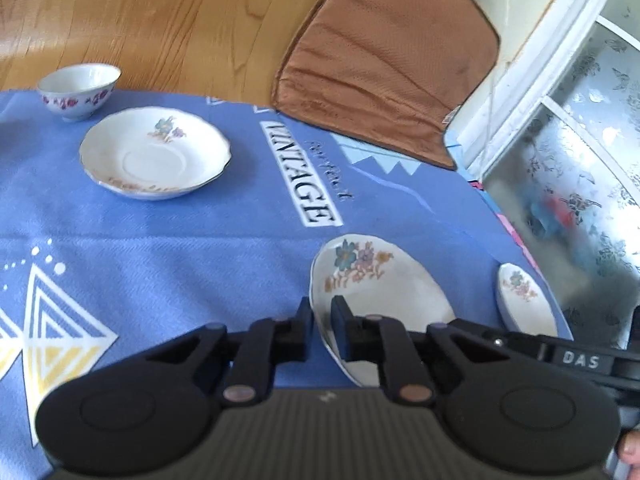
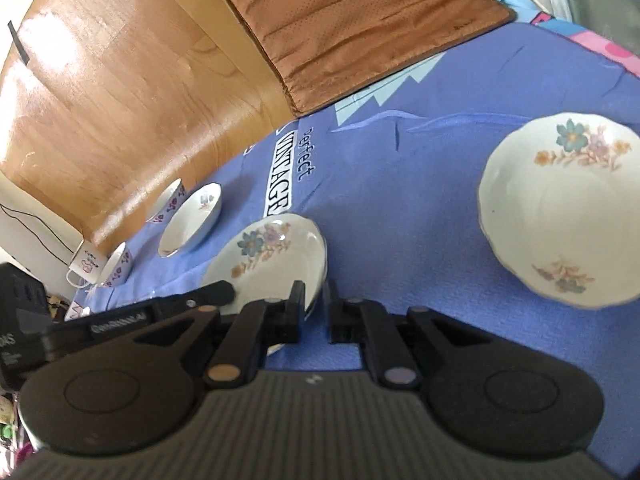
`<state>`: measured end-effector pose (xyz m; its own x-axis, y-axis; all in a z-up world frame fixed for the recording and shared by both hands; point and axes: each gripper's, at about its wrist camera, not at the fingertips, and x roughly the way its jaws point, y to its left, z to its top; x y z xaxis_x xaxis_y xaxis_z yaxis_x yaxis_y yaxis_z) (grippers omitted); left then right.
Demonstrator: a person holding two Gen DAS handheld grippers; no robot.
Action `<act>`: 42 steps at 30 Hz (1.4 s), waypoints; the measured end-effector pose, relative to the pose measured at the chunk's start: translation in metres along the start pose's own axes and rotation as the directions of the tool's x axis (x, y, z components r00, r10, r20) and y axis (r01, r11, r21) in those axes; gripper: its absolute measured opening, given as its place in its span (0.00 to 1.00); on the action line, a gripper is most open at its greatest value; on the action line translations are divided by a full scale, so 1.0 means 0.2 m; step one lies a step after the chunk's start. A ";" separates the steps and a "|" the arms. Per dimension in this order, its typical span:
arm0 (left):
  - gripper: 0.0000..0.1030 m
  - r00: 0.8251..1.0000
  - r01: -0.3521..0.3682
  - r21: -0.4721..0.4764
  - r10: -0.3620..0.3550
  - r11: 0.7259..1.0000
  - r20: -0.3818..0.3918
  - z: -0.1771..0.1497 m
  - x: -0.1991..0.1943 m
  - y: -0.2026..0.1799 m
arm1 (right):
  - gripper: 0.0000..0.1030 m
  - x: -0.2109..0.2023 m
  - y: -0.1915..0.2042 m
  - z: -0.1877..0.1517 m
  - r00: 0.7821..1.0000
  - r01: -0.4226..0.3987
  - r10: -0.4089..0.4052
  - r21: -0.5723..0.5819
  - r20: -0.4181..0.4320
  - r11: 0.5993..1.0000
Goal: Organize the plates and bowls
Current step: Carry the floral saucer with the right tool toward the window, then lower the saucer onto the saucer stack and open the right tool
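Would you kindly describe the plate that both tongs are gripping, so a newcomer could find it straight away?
Start at the blue tablecloth with the white "VINTAGE" lettering. Just below that word lies a white plate painted with a teal flower spray. Unlike the saucer near the little cup, its rim is pinched by the left tongs and the right tongs.

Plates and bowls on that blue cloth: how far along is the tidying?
Nothing looks stacked yet. In hand: the left tool and the right tool both pinch the rim of one flowered plate. Still to gather: the saucer, a small bowl beside it, and the deep dish, each sitting apart on the cloth.
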<state>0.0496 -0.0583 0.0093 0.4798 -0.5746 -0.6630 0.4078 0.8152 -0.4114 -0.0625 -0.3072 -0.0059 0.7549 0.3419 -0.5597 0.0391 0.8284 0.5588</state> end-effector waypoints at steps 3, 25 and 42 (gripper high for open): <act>0.10 1.000 0.012 0.031 -0.013 0.999 0.020 0.04 -0.03 -0.09 | 0.10 -0.07 -0.03 0.00 0.999 -0.014 0.013 0.011 0.040 1.000; 0.11 0.990 0.128 0.271 -0.105 0.954 -0.097 0.04 0.39 -0.87 | 0.09 -0.51 -0.54 0.01 0.925 0.187 -0.229 0.161 0.305 0.969; 0.12 0.989 0.133 0.267 -0.111 0.954 -0.096 0.05 0.38 -0.89 | 0.09 -0.52 -0.54 0.00 0.904 0.228 -0.258 0.128 0.339 0.965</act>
<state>0.0215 -0.2472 0.0381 0.3547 -0.6517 -0.6704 0.6607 0.6820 -0.3134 -0.1455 -0.4317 -0.0076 0.8949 -0.0554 -0.4429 0.2934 0.8208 0.4901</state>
